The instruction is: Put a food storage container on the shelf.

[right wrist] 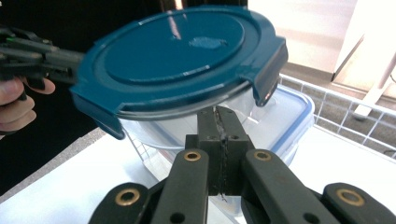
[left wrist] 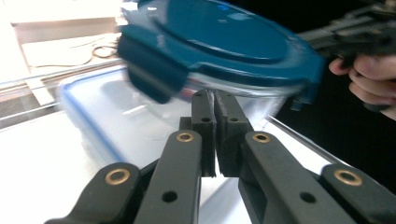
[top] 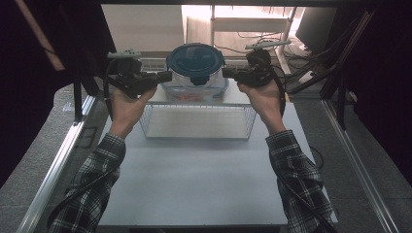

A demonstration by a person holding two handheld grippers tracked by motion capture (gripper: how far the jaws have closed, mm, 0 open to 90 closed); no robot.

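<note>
Glass, so heavy, slippery and fragile, the round container [top: 195, 73] with blue lid sits on the rectangular box [top: 167, 90] behind the wire basket [top: 197, 121]; your left gripper [top: 164, 76] and right gripper [top: 229, 73], both closed and empty, press under its rim.

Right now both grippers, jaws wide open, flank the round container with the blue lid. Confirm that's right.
Not quite. The jaws are shut, not wide open: the left gripper and right gripper each show their pads pressed together in their own views. Both do flank the round container with the blue lid.
</note>
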